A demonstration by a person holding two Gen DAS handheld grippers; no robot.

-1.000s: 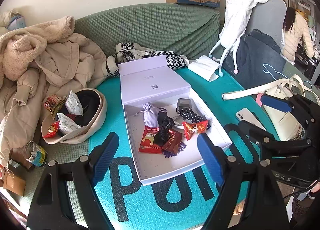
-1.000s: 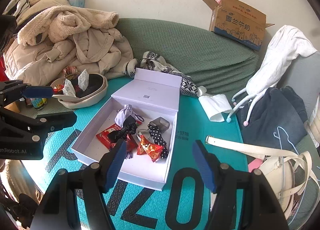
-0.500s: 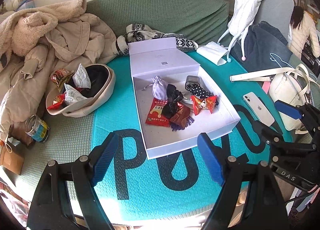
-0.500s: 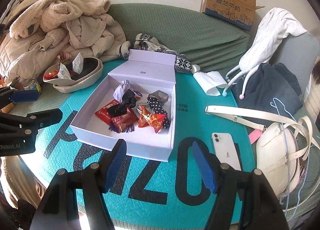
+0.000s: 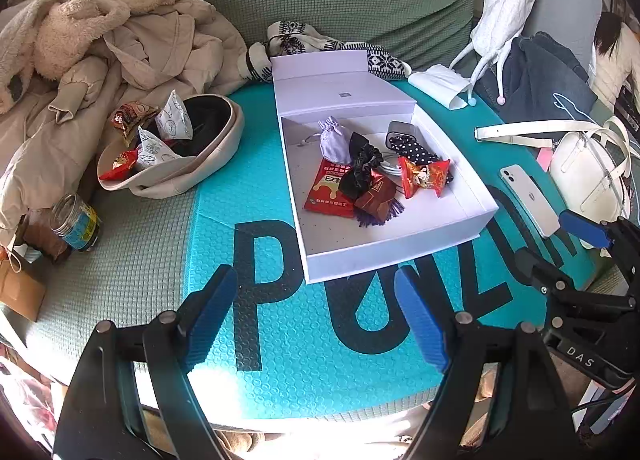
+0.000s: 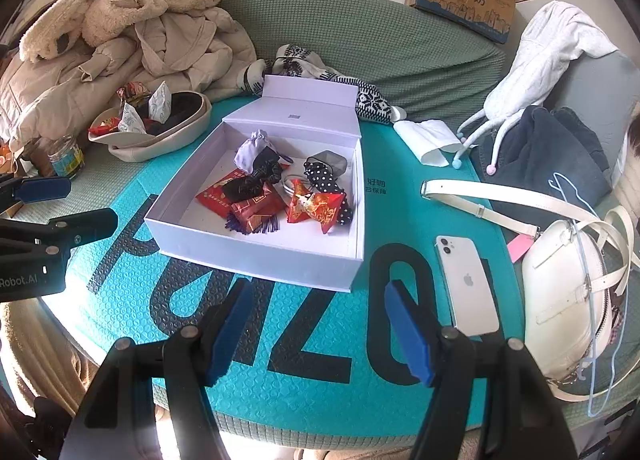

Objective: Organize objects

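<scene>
Both grippers, left gripper [image 5: 316,316] and right gripper [image 6: 320,324], hang spread and empty before the white box [image 6: 256,256], phone [image 6: 466,284] beside it.

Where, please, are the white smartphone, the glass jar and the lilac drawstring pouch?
White smartphone [image 6: 466,287]: right wrist view, back panel.
Glass jar [image 5: 77,223]: left wrist view, labelled side.
Lilac drawstring pouch [image 5: 335,141]: left wrist view, body.
</scene>
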